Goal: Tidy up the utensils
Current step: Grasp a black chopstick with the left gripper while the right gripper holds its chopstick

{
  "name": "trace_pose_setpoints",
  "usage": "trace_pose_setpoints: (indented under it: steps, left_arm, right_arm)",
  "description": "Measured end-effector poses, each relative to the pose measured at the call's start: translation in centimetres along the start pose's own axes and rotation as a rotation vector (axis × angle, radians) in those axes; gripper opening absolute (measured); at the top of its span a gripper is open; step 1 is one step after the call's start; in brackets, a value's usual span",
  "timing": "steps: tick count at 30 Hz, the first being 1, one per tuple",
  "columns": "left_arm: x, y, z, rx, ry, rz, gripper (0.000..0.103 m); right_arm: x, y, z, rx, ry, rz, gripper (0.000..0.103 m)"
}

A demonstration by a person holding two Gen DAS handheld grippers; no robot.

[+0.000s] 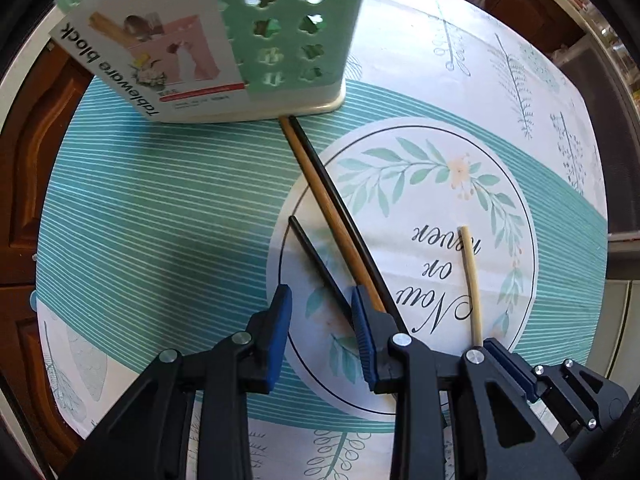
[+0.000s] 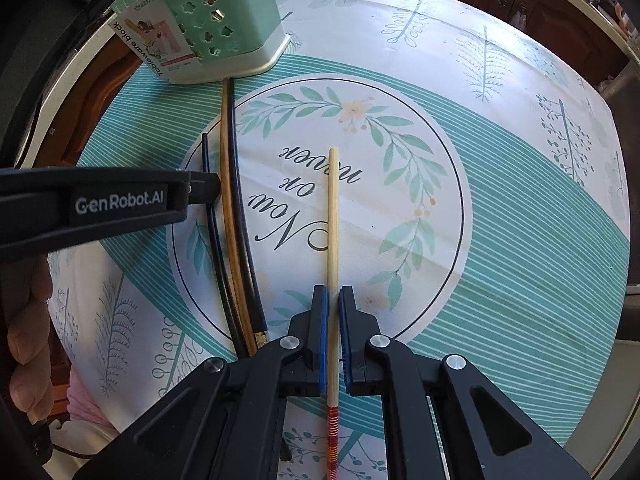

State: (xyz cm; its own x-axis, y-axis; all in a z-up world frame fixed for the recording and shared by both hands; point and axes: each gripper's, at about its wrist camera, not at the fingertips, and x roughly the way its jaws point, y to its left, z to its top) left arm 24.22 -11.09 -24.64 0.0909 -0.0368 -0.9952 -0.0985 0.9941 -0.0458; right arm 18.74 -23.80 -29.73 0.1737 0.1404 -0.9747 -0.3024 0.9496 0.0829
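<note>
the right gripper straddles the pale chopstick, fingers nearly clenched on it, likely to carry it to the holder. the left gripper hangs spread wide over a black chopstick (nothing held), ready to take it.

— What's on the table?
— A leafy teal cloth, a green caddy at the far edge, and four chopsticks: two black, one brown, one pale.

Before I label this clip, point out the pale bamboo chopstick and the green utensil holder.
pale bamboo chopstick [image 2: 333, 216]: right wrist view, middle of its shaft.
green utensil holder [image 1: 288, 36]: left wrist view, its perforated side wall.
</note>
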Motion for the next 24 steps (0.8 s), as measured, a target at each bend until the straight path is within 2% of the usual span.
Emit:
trace_pose_setpoints:
  steps: [3, 6, 8, 11, 15, 19, 21, 23, 24]
  left_arm:
    - [0.3, -1.2, -0.2, 0.055, -0.008, 0.031, 0.028]
    - [0.6, -2.1, -0.6, 0.116, -0.021, 0.053, 0.024]
    - [0.7, -2.5, -0.7, 0.147, -0.013, 0.050, 0.013]
    - [1.0, -2.9, -0.7, 0.200, -0.001, 0.044, 0.008]
    - [1.2, -3.7, -1.4, 0.362, 0.023, 0.029, 0.007]
    - [1.7, -3.7, -2.6, 0.445, 0.072, 0.024, 0.007]
    - [1.8, -3.9, -2.8, 0.453, 0.082, 0.046, 0.012]
    - [1.8, -3.9, -3.1, 0.437, 0.068, 0.104, 0.034]
    - [2.0, -3.9, -3.3, 0.425, 0.061, 0.140, 0.041]
  right_arm:
    - [-0.3, -0.5, -0.1, 0.005, -0.001, -0.010, 0.006]
    - [-0.8, -0.9, -0.7, 0.002, -0.001, -0.025, 0.006]
    - [-0.8, -1.0, -1.0, -0.001, 0.002, -0.027, 0.006]
    - [-1.1, -1.4, -1.6, -0.001, 0.006, -0.022, 0.006]
    - [-1.5, -1.6, -2.5, 0.004, 0.005, -0.011, 0.006]
    - [-1.6, -0.6, -2.9, 0.004, 0.016, -0.011, 0.006]
    - [-1.6, -0.6, -3.2, 0.006, 0.021, -0.010, 0.006]
    - [-1.4, -0.3, -2.7, 0.007, 0.028, -0.012, 0.006]
    - [-1.5, -0.2, -2.8, 0.009, 0.031, -0.008, 0.006]
